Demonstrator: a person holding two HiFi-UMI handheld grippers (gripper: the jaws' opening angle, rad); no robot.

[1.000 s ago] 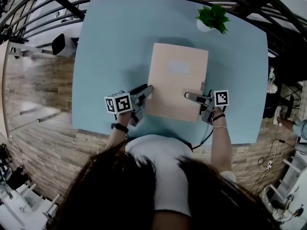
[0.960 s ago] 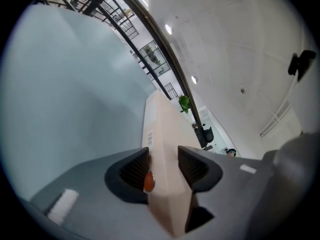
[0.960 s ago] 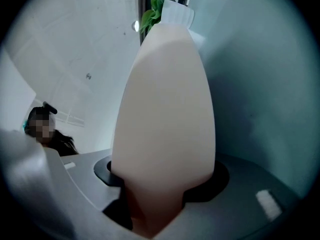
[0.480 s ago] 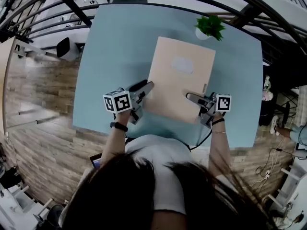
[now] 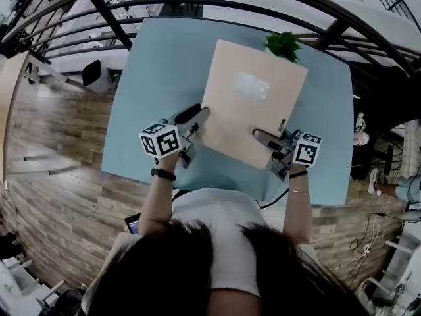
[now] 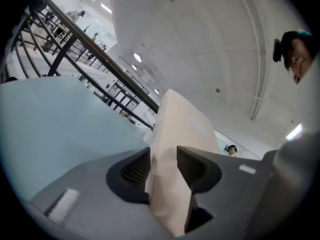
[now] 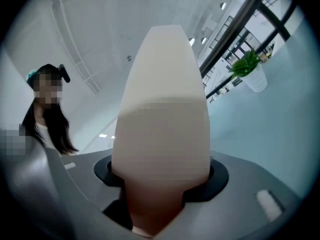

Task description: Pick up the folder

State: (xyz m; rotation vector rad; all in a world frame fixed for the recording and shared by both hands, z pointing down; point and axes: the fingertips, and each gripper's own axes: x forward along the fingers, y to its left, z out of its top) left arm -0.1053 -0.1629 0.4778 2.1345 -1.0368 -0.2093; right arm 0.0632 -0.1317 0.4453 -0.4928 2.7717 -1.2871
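A person (image 5: 210, 242) bends over a pale blue table (image 5: 148, 78) with a pair of tongs in each hand, and the pickup looks all but complete. Nearest the body, the left tongs (image 5: 196, 116) are clenched on the near left edge of the folder (image 5: 253, 107). Their jaws have just been closing with the board between them, and the left gripper view shows the card squeezed between the ribbed pads (image 6: 134, 170). On the near right edge the right tongs (image 5: 262, 137) are likewise clamped on the folder, which fills the whole gap between the jaws in the right gripper view. The buff folder itself is carried flat between the two tools, label side up. Its far right corner overlaps the potted plant (image 5: 284, 45) at the far side of the table, and both gripper views show ceiling rather than tabletop behind it. It therefore appears to be clear of the surface and in the air. Beyond the table run a dark railing (image 5: 164, 4) and, to the left, a wooden floor (image 5: 52, 130). The grasp and the lift seem done, and what remains, if anything, is only to hold the folder steady at height.
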